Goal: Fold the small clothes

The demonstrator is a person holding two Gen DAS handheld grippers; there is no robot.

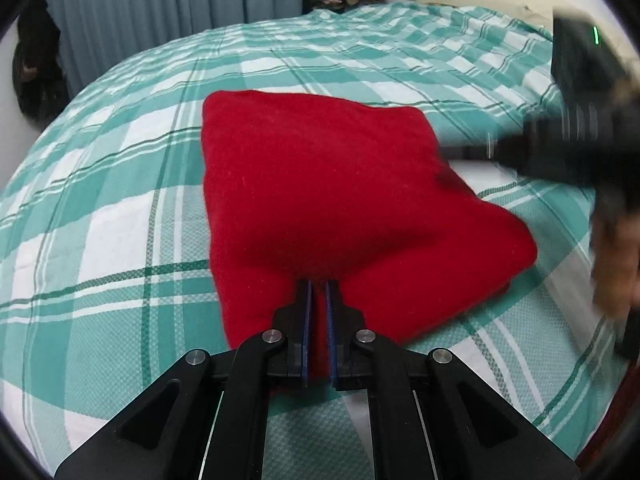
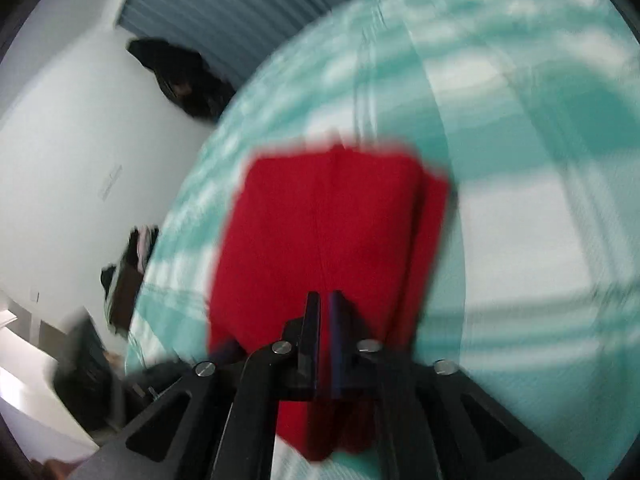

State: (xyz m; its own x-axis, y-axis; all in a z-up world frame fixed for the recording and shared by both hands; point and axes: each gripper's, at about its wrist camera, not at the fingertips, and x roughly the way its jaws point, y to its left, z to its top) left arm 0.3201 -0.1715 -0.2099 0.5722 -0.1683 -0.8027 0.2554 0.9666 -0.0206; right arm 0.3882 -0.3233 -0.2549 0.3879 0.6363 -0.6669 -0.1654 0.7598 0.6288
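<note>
While pinching the red garment on the plaid bedspread, left gripper and right gripper risk dragging folds apart if pulled unevenly.

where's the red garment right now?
The red garment lies folded on the teal plaid bedspread, centre of the left wrist view, its near edge pinched in the left claw. The right claw also grips it.
</note>
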